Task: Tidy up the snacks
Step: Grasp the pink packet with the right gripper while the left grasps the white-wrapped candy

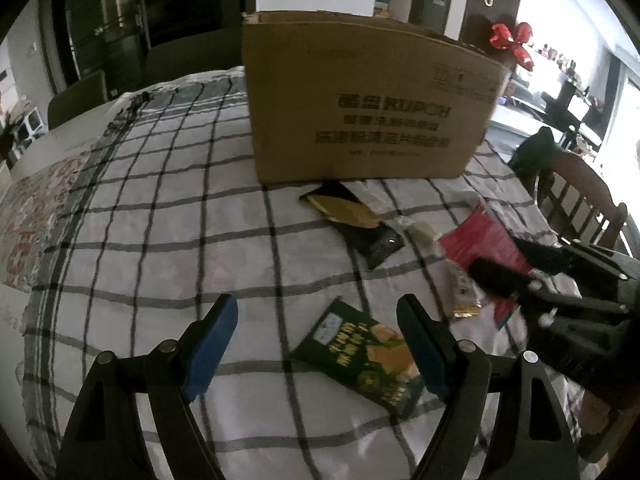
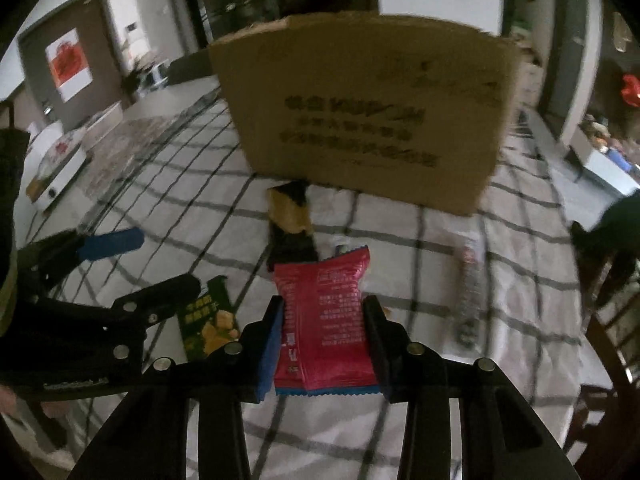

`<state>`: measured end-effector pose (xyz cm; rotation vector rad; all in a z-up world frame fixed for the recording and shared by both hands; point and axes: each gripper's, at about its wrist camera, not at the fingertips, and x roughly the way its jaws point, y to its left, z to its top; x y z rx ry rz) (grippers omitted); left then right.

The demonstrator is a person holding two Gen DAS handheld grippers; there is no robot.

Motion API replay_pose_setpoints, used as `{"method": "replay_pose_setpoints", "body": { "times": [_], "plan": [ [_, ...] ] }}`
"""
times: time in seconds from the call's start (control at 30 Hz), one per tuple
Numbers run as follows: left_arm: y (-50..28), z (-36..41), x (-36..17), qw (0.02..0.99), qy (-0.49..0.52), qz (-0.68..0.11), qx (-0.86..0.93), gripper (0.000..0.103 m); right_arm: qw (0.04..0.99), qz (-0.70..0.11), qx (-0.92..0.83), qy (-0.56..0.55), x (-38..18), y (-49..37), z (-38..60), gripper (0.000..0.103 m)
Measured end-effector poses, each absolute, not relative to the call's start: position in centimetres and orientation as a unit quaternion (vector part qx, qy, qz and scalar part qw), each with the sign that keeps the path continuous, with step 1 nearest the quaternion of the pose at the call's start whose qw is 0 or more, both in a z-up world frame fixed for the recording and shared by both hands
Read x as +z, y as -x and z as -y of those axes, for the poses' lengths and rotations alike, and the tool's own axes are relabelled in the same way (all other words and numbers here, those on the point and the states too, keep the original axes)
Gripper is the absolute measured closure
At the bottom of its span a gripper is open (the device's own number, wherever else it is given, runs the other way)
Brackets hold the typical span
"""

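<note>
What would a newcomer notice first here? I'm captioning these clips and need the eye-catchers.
The big cardboard box stands upright at the back of the checked tablecloth. The right gripper is shut on a red snack packet. The open left gripper hovers over a green snack packet, with a black-and-gold packet lying nearer the box.

The cardboard box [image 1: 368, 100] reads "KUPON" among Chinese print too blurred to read.

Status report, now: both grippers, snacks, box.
Right gripper shut on red packet. Left gripper open, empty, above green packet. Cardboard box ahead; black-and-gold packet lies before it.
</note>
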<state>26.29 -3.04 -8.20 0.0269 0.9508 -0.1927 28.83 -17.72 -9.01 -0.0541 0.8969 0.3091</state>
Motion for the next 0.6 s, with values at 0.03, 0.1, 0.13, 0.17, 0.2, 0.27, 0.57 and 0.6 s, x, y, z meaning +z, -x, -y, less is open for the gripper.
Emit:
{"method": "replay_pose_setpoints", "body": {
  "times": [0.03,0.1,0.13,0.17,0.2,0.27,0.57,0.6],
  "plan": [
    [-26.1,3.3,-8.1,0.885,-0.013,-0.454,-0.100,0.024,0.895,-0.424,0.135,0.018,-8.7,-28.4,18.2,0.063],
    [-25.8,3.8,-8.1,0.886,-0.012,-0.449,-0.115,0.028,0.905,-0.410,0.110,0.011,-8.2,-27.7,19.0,0.063],
    [-25.8,4.1,-8.0,0.886,-0.012,-0.448,-0.122,0.030,0.911,-0.402,0.095,0.005,-7.8,-27.2,19.5,0.063],
    [-25.7,4.5,-8.0,0.885,-0.011,-0.446,-0.132,0.033,0.914,-0.397,0.086,0.001,-7.6,-26.8,19.9,0.063],
    [-25.6,4.9,-8.0,0.884,-0.011,-0.446,-0.141,0.034,0.916,-0.393,0.079,-0.002,-7.5,-26.5,20.2,0.063],
    [-25.4,5.7,-7.9,0.883,-0.011,-0.442,-0.156,0.038,0.921,-0.385,0.064,-0.009,-7.2,-25.8,20.9,0.063],
    [-26.1,10.1,-9.3,0.866,-0.013,-0.453,-0.211,0.056,0.922,-0.384,0.025,-0.041,-8.0,-23.8,23.9,0.063],
    [-26.3,10.5,-9.4,0.865,-0.014,-0.454,-0.214,0.058,0.923,-0.383,0.021,-0.042,-8.1,-23.7,24.2,0.063]
  ]
}}
